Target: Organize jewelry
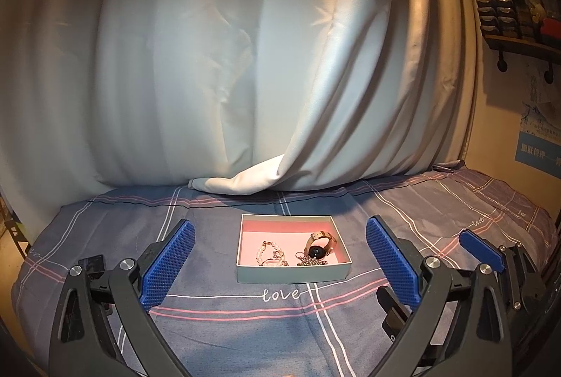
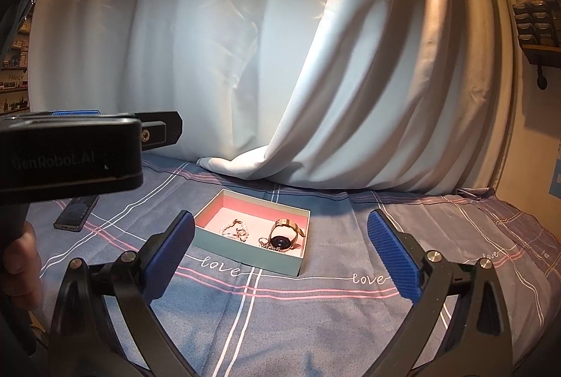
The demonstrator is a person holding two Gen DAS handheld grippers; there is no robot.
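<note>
A shallow box [image 1: 293,274] [image 2: 245,256], teal outside and pink inside, lies on the bed. Inside it lie a pearl bracelet [image 1: 270,252] [image 2: 235,229], a watch with a dark face [image 1: 319,245] [image 2: 284,235] and a small metal chain [image 1: 308,260] [image 2: 268,244]. My left gripper [image 1: 280,261] is open and empty, with the box straight ahead between its blue pads [image 1: 168,264]. My right gripper [image 2: 280,257] is open and empty, with the box ahead, slightly left. The right gripper's blue pad also shows at the right of the left wrist view [image 1: 482,252].
The bed has a grey-blue checked sheet [image 1: 245,324] printed with "love". A pale curtain [image 1: 245,61] hangs behind and drapes onto the bed. A dark remote-like bar [image 2: 75,213] lies at the left. A wall shelf [image 1: 519,15] with small items hangs at the right.
</note>
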